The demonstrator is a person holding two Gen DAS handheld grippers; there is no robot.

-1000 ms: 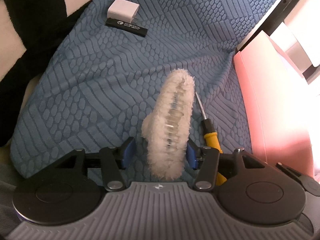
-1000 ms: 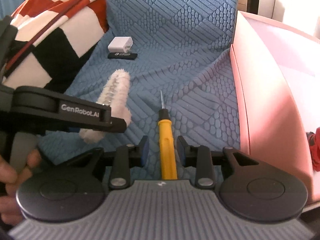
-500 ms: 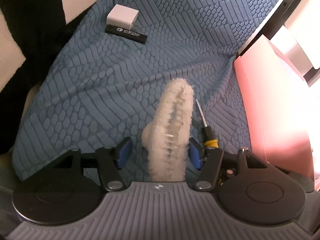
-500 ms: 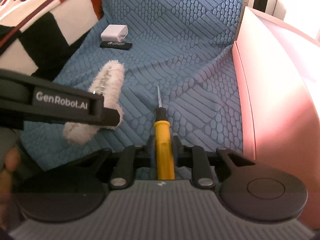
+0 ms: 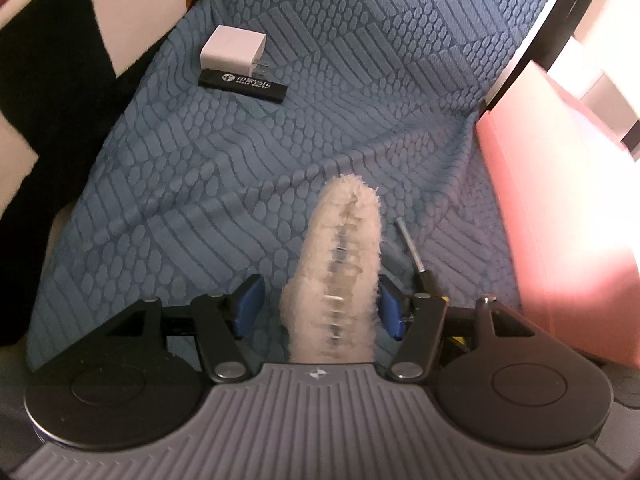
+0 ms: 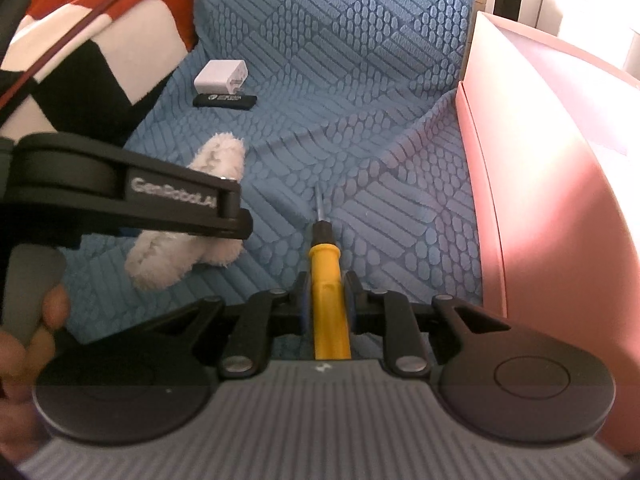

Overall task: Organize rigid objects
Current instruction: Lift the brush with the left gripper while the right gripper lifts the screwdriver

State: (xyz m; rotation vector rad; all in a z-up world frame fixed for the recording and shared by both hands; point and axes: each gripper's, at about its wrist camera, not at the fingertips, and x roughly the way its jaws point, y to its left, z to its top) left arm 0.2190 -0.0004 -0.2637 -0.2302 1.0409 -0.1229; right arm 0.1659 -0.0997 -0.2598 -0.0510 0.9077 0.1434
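Right wrist view: your right gripper (image 6: 325, 304) clamps the yellow screwdriver (image 6: 327, 280) (handle only); your left gripper (image 5: 318, 305) straddles the fluffy hair clip (image 5: 340, 268), unclenched.

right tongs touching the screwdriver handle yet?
Touching. The right wrist view shows both pads of the right tongs pressed against the sides of the yellow screwdriver handle, with no gap on either side.

"GenRobot.AI" on left gripper (image 6: 176, 196), black stick's (image 5: 242, 81) print unreadable

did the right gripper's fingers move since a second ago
Yes: the right gripper has closed inward onto the yellow screwdriver, which still lies on the blue cover.
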